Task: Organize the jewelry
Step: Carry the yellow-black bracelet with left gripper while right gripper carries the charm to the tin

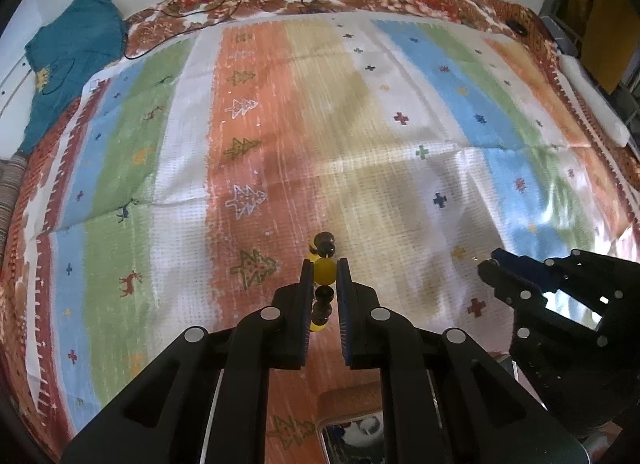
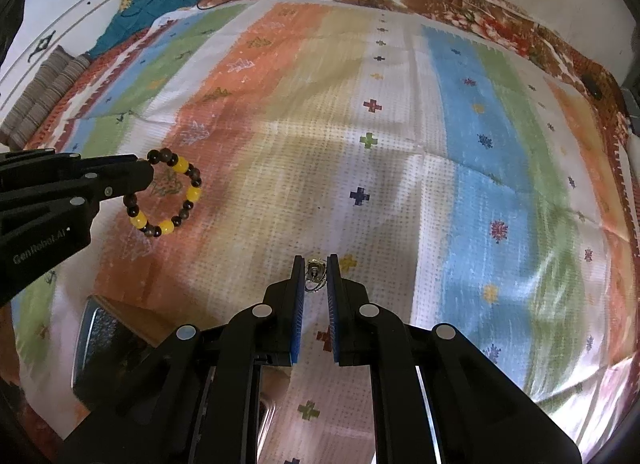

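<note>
My left gripper (image 1: pixel 324 270) is shut on a bead bracelet (image 1: pixel 323 272) of yellow and dark brown beads and holds it above the striped cloth. In the right wrist view the bracelet (image 2: pixel 170 194) hangs as a full ring from the left gripper's tips (image 2: pixel 146 172) at the left. My right gripper (image 2: pixel 316 268) is shut on a small silver ring (image 2: pixel 315 276) held between its blue pads. The right gripper also shows in the left wrist view (image 1: pixel 494 262) at the lower right.
A striped, patterned cloth (image 1: pixel 360 124) covers the bed. A box with a mirrored lid (image 2: pixel 108 348) lies open at the near left; it also shows in the left wrist view (image 1: pixel 352 432) under the gripper. A teal garment (image 1: pixel 68 60) and cables (image 1: pixel 224 4) lie at the far edge.
</note>
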Available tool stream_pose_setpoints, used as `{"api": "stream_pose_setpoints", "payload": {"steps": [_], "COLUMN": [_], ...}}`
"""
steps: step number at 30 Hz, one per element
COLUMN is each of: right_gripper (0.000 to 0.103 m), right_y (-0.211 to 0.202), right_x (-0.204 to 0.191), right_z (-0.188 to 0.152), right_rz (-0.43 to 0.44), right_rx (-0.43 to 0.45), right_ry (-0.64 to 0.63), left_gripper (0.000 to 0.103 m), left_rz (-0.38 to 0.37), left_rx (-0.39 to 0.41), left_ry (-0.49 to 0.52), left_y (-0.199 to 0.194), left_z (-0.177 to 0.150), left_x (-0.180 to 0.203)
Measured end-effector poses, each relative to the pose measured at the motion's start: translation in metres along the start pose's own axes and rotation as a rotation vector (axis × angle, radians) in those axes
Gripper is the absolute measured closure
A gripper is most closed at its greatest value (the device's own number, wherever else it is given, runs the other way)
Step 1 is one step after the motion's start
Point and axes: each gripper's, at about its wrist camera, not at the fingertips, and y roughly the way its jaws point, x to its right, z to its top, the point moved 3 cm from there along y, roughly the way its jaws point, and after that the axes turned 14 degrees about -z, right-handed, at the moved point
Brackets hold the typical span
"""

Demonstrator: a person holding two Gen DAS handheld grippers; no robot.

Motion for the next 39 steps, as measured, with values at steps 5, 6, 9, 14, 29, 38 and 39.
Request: {"api": "stream_pose_setpoints", "payload": {"steps": [5, 6, 9, 14, 29, 38, 39], "right_gripper": [0.091, 0.091, 0.091, 0.091, 0.091, 0.091, 0.091], "right_y": [-0.010, -0.012, -0.018, -0.033, -0.070, -0.081, -0.082], "right_x": [0.004, 0.005, 0.005, 0.003, -0.003, -0.006, -0.006], "right_z": [-0.001, -0.002, -0.002, -0.006, -0.020, -0.028, -0.029], "right_rz": [0.000, 0.000, 0.005, 0.013, 0.030, 0.037, 0.039], "right_rx": [0.017, 0.021, 0.032, 0.059, 0.120, 0.141, 0.141], "right_ry": [0.009, 0.011, 0.005, -0.002, -0.008, -0.015, -0.015], "left_gripper": [0.092, 0.092, 0.092, 0.092, 0.092, 0.092, 0.092], "left_rz": [-0.022, -0.022, -0.028, -0.048, -0.088, -0.112, -0.114], "left_rx": [0.023, 0.026, 0.035, 0.049, 0.108, 0.132, 0.132], "left_ry": [0.000, 0.004, 0.006, 0.002, 0.079, 0.104, 0.106], "left_y": [-0.017, -0.019, -0.026, -0.037, -0.075, -0.093, -0.094], "left_z": [0.001, 0.000, -0.002, -0.009, -0.027, -0.041, -0.043], "left_x": [0.002, 0.003, 0.006, 0.009, 0.047, 0.063, 0.064]}}
